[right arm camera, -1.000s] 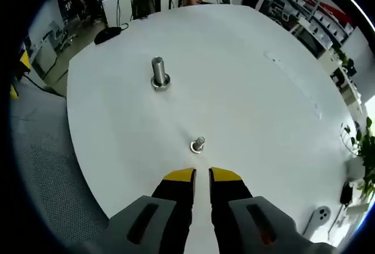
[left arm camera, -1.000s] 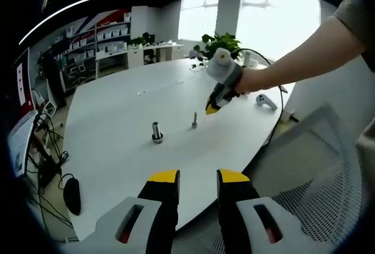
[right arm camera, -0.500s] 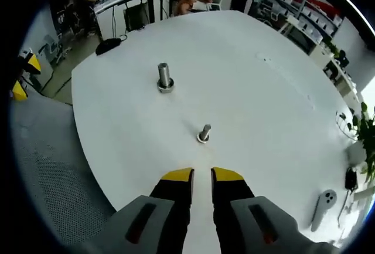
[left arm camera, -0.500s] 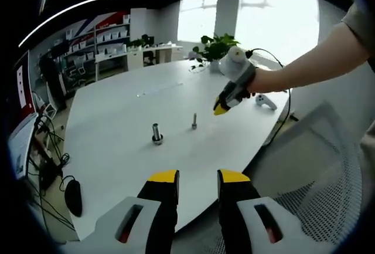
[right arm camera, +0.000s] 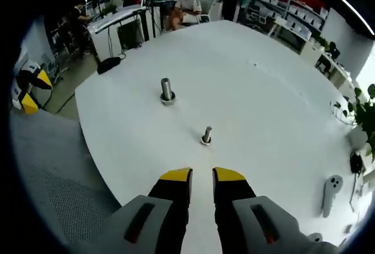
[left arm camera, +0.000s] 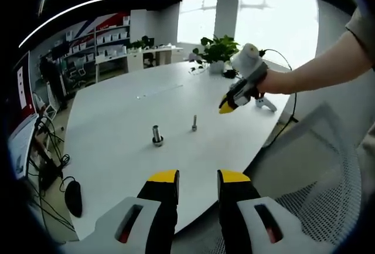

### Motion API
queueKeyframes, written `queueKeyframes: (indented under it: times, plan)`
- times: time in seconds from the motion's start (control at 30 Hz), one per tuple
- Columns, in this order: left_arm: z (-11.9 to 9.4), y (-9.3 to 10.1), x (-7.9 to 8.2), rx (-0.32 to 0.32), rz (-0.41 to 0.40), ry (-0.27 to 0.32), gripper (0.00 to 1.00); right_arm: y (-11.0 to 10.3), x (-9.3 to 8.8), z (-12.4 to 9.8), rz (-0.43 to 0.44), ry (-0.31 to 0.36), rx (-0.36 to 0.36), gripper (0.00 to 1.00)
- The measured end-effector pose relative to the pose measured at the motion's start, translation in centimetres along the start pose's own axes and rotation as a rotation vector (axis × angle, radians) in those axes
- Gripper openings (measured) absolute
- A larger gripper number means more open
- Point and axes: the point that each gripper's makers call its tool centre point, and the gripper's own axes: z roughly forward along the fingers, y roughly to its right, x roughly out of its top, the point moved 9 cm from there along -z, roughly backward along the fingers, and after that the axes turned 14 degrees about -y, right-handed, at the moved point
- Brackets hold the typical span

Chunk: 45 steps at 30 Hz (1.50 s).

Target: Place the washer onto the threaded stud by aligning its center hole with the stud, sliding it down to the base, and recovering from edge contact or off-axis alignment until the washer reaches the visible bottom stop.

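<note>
Two metal studs stand upright on the round white table [left arm camera: 117, 113] [right arm camera: 258, 95]. The thick stud [left arm camera: 157, 134] [right arm camera: 167, 90] has a ring around its foot. The thin threaded stud [left arm camera: 194, 122] [right arm camera: 206, 135] has a washer [right arm camera: 206, 142] lying flat at its base. My right gripper [right arm camera: 202, 175] [left arm camera: 227, 107] hovers above the table, short of the thin stud, its jaws a narrow gap apart and empty. My left gripper [left arm camera: 198, 178] [right arm camera: 35, 91] hangs off the table's edge, open and empty.
A white hand controller [left arm camera: 265, 101] [right arm camera: 329, 190] lies near the table's rim, by a potted plant [left arm camera: 218, 47]. A mesh chair [left arm camera: 310, 166] [right arm camera: 53, 172] stands beside the table. Desks, shelves and seated people fill the room behind.
My right gripper has pulled back and up from the thin stud, which now sits farther from its jaws. The left gripper has stayed put.
</note>
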Motion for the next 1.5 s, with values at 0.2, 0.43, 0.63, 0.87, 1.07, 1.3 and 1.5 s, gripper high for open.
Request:
queueKeyframes:
  times: [0.2,0.43,0.63,0.87,1.07,1.3,1.5]
  plan:
    - [0.0,-0.1,0.1,-0.001,-0.003,0.006,0.24,-0.1,-0.4,-2.3,0.03,0.08,-0.003,0.18]
    - [-0.1,-0.1,0.1,-0.003,-0.006,0.016,0.24,-0.7,-1.2,-4.2,0.033,0.138,-0.005,0.19]
    - [-0.2,-0.2,0.2,-0.007,-0.013,0.028,0.24,-1.3,-1.9,-6.3,0.116,0.22,0.022,0.2]
    - [-0.3,-0.1,0.3,-0.009,-0.008,0.038,0.24,-2.6,-2.9,-8.3,0.127,0.283,0.014,0.22]
    - [-0.3,-0.1,0.4,-0.013,-0.008,0.045,0.24,-3.2,-3.6,-9.0,0.157,0.344,0.029,0.23]
    - [-0.4,0.0,0.4,-0.019,-0.005,0.05,0.24,-2.6,-5.5,-10.3,0.206,0.362,-0.013,0.24]
    - [-0.4,-0.1,0.4,-0.024,-0.009,0.05,0.24,-2.3,-7.5,-11.4,0.236,0.394,-0.056,0.24]
